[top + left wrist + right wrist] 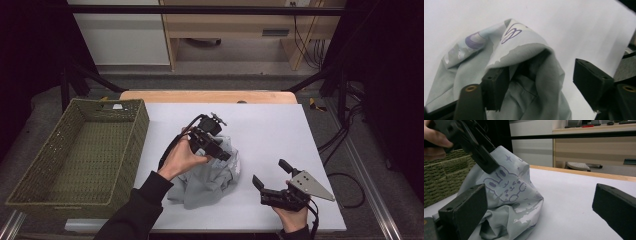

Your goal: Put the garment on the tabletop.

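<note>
At nine o'clock on the white table (270, 125) we see a woven green basket (80, 155). Toward centre, our left gripper (216, 150) hovers over the crumpled grey garment (210, 182), jaws parted, cloth between them but unpinched. At four o'clock our right gripper (270, 174) rests wide open, holding nothing.

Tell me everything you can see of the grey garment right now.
The garment is soft pale grey fabric with a purple cartoon bunny, stars and a loopy scribble printed on a lighter panel. It lies crumpled in a heap near the middle of the white table, one fold peaked upward. The left gripper has its jaws open around that fold, one jaw against the cloth. The right gripper waits open beside it, apart.
</note>
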Demonstrator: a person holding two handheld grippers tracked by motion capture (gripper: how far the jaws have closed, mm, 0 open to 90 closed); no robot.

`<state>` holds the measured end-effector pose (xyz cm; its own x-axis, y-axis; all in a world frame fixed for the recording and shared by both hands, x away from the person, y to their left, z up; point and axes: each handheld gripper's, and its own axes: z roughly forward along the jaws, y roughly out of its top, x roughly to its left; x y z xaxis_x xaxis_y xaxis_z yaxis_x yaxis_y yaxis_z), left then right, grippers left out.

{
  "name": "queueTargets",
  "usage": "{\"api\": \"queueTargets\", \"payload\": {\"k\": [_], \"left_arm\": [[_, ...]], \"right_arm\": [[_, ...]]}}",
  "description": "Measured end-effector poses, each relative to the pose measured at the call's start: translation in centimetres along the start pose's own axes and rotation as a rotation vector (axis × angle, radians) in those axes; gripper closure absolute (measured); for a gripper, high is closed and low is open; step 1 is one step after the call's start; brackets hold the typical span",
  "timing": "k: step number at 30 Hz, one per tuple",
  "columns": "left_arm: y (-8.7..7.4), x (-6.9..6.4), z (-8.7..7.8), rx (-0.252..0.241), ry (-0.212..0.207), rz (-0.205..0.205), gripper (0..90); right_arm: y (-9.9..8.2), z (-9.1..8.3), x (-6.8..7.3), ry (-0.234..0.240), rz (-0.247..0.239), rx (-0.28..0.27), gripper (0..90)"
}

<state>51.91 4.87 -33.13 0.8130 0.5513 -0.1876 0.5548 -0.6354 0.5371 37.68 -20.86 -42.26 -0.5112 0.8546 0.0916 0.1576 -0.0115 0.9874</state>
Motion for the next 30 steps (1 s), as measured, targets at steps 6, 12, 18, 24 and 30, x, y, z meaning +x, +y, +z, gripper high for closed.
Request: {"api": "queueTargets", "payload": {"k": [6, 12, 18, 24, 30], "left_arm": [[-0.8, -0.2, -2.5, -0.068, 0.060, 0.020, 11.6], [-1.7, -0.3, -4.2, -0.106, 0.071, 0.032, 4.8], [-4.2, -0.3, -5.8, -0.186, 0.106, 0.046, 4.5], [-7.7, 0.3, -7.0, -0.312, 0.120, 0.027, 6.9], [-10.1, 0.7, -7.4, -0.375, 0.122, 0.009, 5.4]], "right_arm": [[0.0, 0.0, 0.0, 0.000, -0.006, 0.000, 0.3], [0.1, -0.1, 0.0, 0.002, 0.009, 0.003, 0.3], [0.2, -0.2, -0.1, -0.002, 0.009, -0.008, 0.3], [0.2, -0.1, -0.1, 0.004, 0.000, -0.004, 0.3], [0.3, -0.2, -0.1, 0.006, 0.008, -0.005, 0.3]]}}
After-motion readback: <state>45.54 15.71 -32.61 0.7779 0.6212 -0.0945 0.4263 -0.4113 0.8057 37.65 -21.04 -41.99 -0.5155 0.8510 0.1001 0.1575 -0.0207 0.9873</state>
